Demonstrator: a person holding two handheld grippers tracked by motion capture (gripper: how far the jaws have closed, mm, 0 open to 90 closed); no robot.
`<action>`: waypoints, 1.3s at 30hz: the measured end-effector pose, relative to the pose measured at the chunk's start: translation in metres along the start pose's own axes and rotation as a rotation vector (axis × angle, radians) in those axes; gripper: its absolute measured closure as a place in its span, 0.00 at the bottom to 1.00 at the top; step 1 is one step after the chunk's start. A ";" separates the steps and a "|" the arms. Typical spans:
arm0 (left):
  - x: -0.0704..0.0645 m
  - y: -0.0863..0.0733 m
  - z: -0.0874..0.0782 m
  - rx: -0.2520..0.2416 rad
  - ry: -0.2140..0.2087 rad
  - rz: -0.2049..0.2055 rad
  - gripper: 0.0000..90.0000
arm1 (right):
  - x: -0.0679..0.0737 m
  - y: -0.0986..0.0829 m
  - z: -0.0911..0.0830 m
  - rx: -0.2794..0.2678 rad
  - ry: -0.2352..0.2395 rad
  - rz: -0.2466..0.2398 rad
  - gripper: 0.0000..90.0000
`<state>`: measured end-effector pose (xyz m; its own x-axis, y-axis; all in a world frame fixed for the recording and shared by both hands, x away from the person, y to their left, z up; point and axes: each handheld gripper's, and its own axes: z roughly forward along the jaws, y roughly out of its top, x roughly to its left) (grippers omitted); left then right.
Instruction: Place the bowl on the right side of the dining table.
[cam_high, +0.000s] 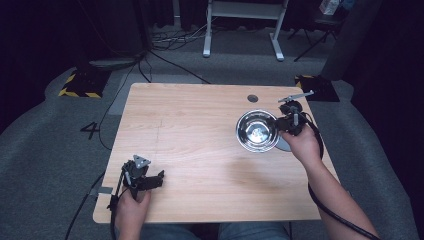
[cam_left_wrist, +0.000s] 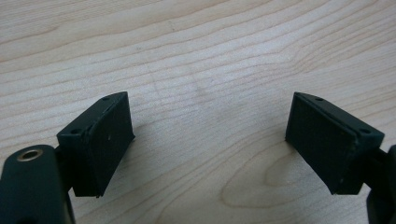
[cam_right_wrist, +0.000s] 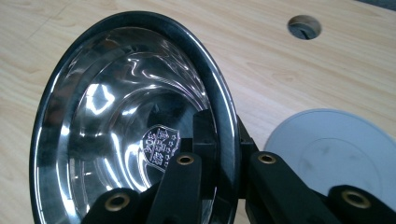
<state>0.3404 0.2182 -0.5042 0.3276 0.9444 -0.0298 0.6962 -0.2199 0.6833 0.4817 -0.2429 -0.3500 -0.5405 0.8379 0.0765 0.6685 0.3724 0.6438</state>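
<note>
Right gripper view: right gripper (cam_right_wrist: 219, 154) clamped on steel bowl (cam_right_wrist: 126, 126) rim at frame centre, grey disc (cam_right_wrist: 336, 154) lower right. Best kept pinched firmly, lifted level, probably. Left gripper (cam_left_wrist: 208, 144) spread wide over bare table (cam_left_wrist: 201, 56).

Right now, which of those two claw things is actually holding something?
The right gripper: its fingers pinch the rim of the steel bowl, tilting it over the table. The left gripper is open, holding nothing.
</note>
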 end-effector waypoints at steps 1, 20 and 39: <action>0.000 0.000 0.000 0.000 0.000 0.000 0.17 | 0.000 0.000 0.000 0.000 0.000 0.000 0.96; 0.000 0.000 0.000 -0.001 0.002 0.001 0.17 | -0.052 0.017 0.003 -0.007 -0.083 0.100 0.95; 0.000 0.000 0.000 0.000 0.001 -0.001 0.17 | -0.097 0.012 0.008 0.012 -0.153 0.194 0.95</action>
<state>0.3403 0.2181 -0.5042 0.3260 0.9449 -0.0297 0.6964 -0.2188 0.6835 0.5464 -0.3167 -0.3563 -0.3186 0.9444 0.0813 0.7587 0.2027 0.6191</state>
